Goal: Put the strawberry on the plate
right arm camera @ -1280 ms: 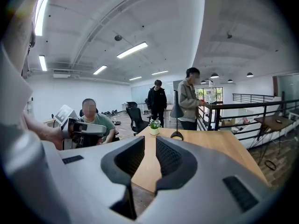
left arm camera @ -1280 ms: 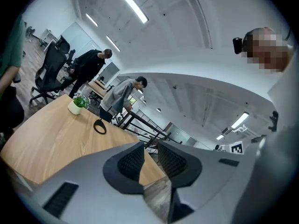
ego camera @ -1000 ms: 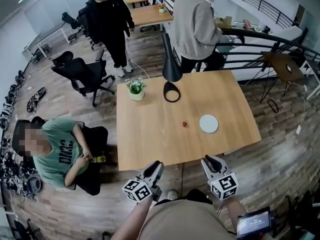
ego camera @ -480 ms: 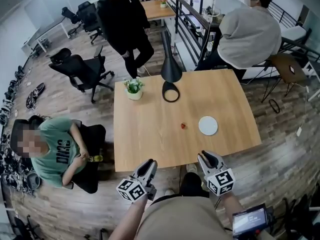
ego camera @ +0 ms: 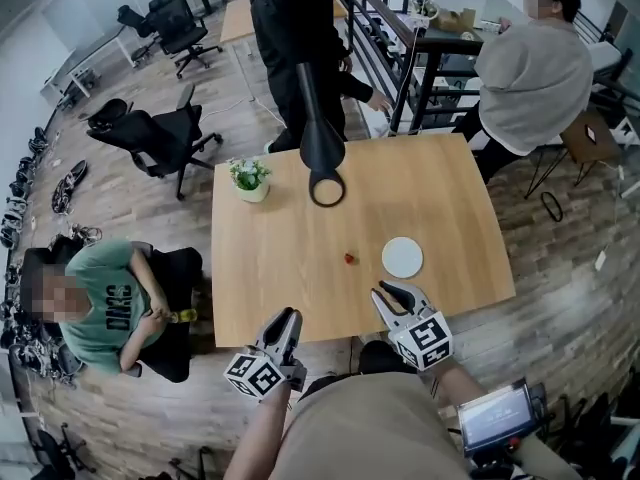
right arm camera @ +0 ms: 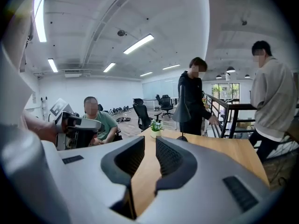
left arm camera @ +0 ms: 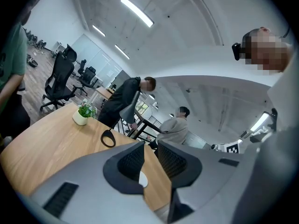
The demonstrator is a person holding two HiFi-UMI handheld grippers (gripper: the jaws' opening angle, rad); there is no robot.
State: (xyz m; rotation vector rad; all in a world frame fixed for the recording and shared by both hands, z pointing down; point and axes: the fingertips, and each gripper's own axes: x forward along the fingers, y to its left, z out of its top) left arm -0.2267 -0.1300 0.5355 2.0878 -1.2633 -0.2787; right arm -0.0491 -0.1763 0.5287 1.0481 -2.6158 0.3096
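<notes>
Strawberry (ego camera: 350,258) a mere red speck in head view, form unreadable; plate (left arm camera: 143,179) in left gripper view mostly behind left gripper (left arm camera: 150,158), white sliver showing; person in black (ego camera: 297,28) cut at head view's top edge.

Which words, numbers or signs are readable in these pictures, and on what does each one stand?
No text is readable.
Print on the green T-shirt: too blurred.
Left gripper and right gripper: square marker patterns only, no letters.
Screen: too small.
</notes>
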